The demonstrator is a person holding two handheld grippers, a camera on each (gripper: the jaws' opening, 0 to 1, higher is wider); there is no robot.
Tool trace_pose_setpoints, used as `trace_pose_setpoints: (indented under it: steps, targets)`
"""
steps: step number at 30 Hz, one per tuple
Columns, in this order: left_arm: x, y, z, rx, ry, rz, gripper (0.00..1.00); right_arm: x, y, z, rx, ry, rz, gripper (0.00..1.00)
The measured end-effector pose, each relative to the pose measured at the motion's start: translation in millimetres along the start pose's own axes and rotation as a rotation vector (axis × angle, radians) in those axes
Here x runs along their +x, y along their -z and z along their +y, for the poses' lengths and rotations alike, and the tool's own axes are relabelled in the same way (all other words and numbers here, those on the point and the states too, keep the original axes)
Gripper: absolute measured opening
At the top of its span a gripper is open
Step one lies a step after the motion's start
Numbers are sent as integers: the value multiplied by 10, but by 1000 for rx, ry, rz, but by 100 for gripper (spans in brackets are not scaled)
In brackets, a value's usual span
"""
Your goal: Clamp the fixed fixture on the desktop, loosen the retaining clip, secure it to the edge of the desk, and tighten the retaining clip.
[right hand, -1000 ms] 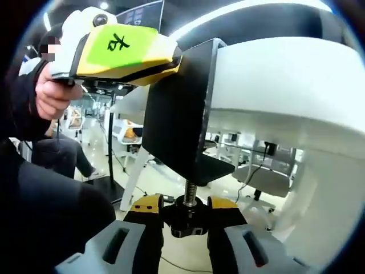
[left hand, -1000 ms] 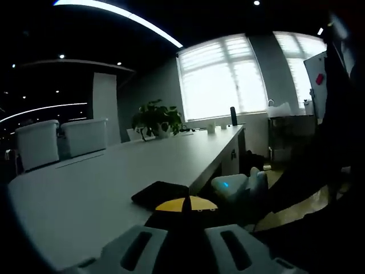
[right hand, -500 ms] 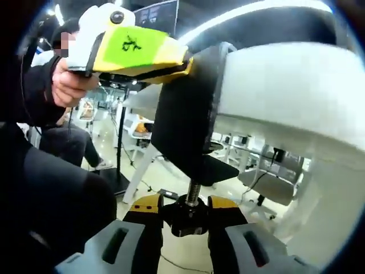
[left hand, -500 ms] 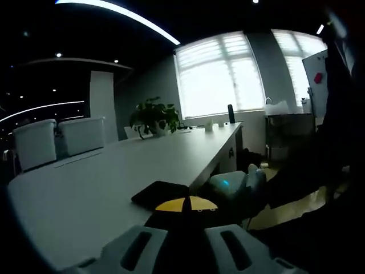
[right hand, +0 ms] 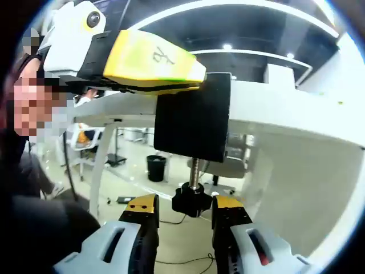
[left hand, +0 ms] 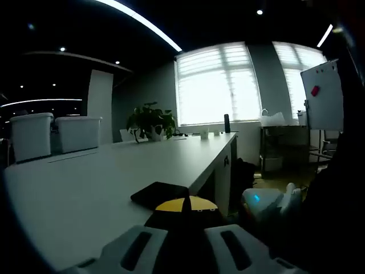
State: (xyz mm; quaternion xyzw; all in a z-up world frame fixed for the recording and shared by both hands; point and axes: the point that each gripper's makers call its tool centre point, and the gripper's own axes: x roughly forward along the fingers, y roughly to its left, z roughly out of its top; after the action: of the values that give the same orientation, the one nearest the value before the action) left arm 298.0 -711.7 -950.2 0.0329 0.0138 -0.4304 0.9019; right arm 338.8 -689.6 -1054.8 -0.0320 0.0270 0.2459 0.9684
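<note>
The black clamp fixture (right hand: 194,125) sits over the edge of the white desk (right hand: 285,108), with its threaded screw (right hand: 195,170) pointing down to a black knob (right hand: 194,201). My right gripper (right hand: 186,206) holds that knob from below, with a yellow-tipped jaw on each side of it. My left gripper (right hand: 154,60), yellow and white, comes in from the upper left and pinches the fixture's top. In the left gripper view the fixture's black top plate (left hand: 161,193) lies flat on the desk (left hand: 102,182), and my left gripper (left hand: 185,204) is shut on it. My right gripper (left hand: 265,202) shows below the desk edge.
White bins (left hand: 54,134), a potted plant (left hand: 151,121) and a bottle (left hand: 227,123) stand far along the desk. A whiteboard (left hand: 322,97) is at the right. Under the desk are a white desk leg (right hand: 98,177), a black bin (right hand: 154,168) and a cable on the floor.
Both cameras have shifted and rolled, so the fixture now stands upright in the right gripper view. The knob sits nearer the right jaw tips. My right gripper has dropped lower and further right in the left gripper view.
</note>
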Motion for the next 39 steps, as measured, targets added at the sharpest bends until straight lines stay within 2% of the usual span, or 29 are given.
trace_pose_setpoints:
  steps: [1,3,8,14,18,22,27,29,34,35,36,37,38,39]
  targets:
    - [2,-4,-4,-2,1,-2,1,-4,33,26,11,22,9,36]
    - [1,-4,-10,1,4,-4,1,12,45,23,-34,87,16,41]
    - [-13,-7,-18,-4,10,-15,1,96,36,23,-7,152,36,41]
    - [-30,-12,-17,-19,12,-36,1,112,31,-61,-14,220,46,33]
    - [-39,-14,-17,-20,14,-43,1,96,26,-109,-30,240,45,26]
    - [-47,-13,-17,-19,12,-43,1,71,18,-85,-36,238,40,25]
    - [-55,-11,-16,-14,6,-42,1,68,21,-56,-31,171,48,24]
    - [-58,-11,-18,-8,4,-38,1,64,18,-18,-44,112,42,24]
    - [-58,-12,-17,9,-7,-28,1,72,13,34,-100,-85,43,23]
    - [-59,-12,-18,12,-9,-25,1,73,10,82,-89,-144,45,23]
    - [-56,-13,-20,18,-12,-20,1,89,15,56,-82,-182,55,23]
    - [-54,-14,-23,26,-17,-13,1,126,16,37,-128,-207,51,23]
    - [-50,-15,-28,32,-25,-6,1,129,19,63,-137,-252,54,23]
    - [-49,-17,-27,34,-28,-1,1,125,19,87,-123,-285,56,23]
